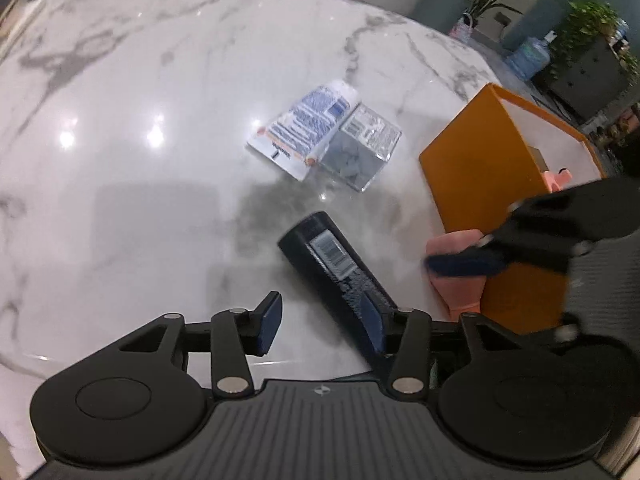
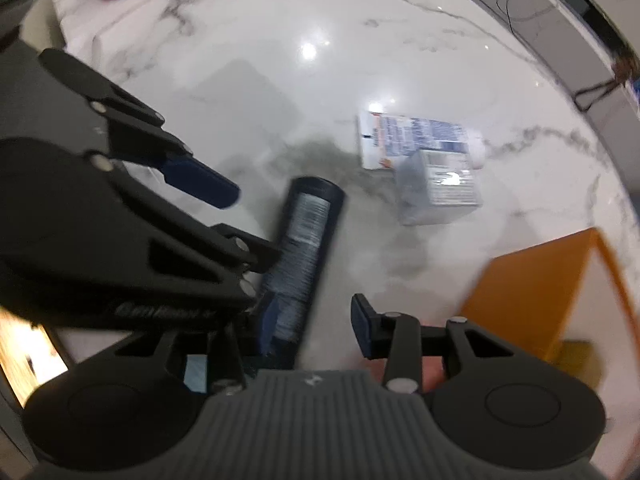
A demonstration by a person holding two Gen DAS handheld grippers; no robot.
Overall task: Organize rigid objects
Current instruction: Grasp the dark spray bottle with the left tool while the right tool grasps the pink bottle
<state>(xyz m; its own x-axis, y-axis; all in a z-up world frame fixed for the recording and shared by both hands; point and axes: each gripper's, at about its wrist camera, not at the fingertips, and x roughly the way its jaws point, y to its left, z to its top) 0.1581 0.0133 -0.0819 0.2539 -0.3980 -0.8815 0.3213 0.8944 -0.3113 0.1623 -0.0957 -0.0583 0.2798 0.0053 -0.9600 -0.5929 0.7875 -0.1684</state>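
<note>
- A glossy white marble table [image 1: 120,120] with grey veins fills both views; potted plants [image 1: 592,20] and a water jug [image 1: 530,56] stand far right.
- Left gripper [image 1: 320,320]: tongs apart, black tube [image 1: 332,264] lying by its right pad.
- A blue-printed packet [image 1: 304,128] touches a clear box [image 1: 360,148] mid-table.
- Orange box [image 1: 492,168] at right; pink item [image 1: 460,276] beside it, partly hidden.
- Right gripper [image 2: 316,320]: tongs apart, view blurred.
</note>
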